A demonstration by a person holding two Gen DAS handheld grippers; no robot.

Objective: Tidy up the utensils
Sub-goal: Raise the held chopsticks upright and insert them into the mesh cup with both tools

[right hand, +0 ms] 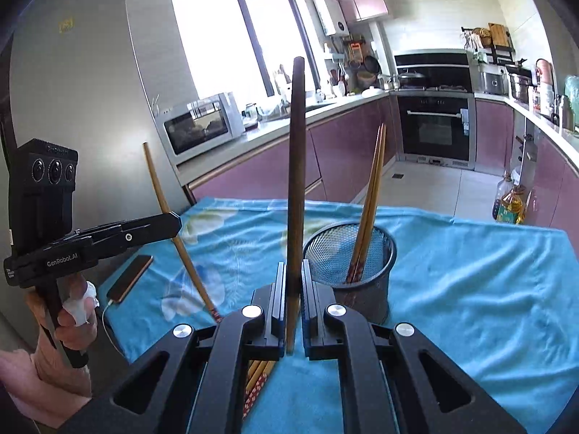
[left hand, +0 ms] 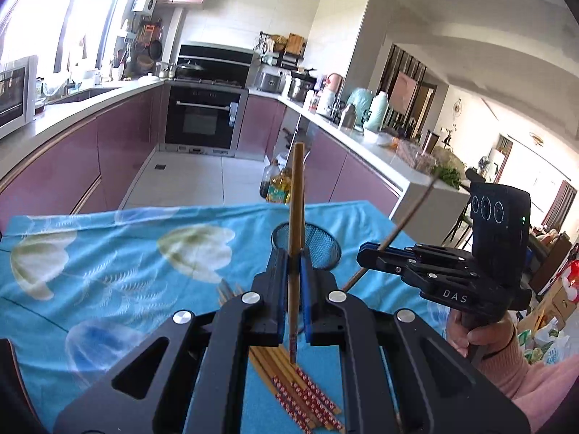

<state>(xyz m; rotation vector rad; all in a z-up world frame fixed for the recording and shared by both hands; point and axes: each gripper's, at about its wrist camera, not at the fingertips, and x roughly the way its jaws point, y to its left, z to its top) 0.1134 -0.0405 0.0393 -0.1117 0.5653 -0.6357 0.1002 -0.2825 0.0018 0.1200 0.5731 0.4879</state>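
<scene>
Blue tablecloth [right hand: 470,289], mesh cup [right hand: 353,271] holding chopsticks [right hand: 369,209], phone [right hand: 130,277] nearby

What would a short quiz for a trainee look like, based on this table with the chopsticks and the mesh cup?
1. True or false: each hand-held gripper is shut on one chopstick.
2. How many chopsticks already stand in the black mesh cup? A) none B) two C) five
3. Fill in: the remaining chopsticks lie on the blue ____.

Key:
1. True. The left hand-held gripper clamps a light bamboo chopstick; the right hand-held gripper clamps a darker chopstick.
2. B. Two lean together against the cup's rim.
3. Tablecloth; the loose chopsticks lie in a bundle near the left gripper.
</scene>
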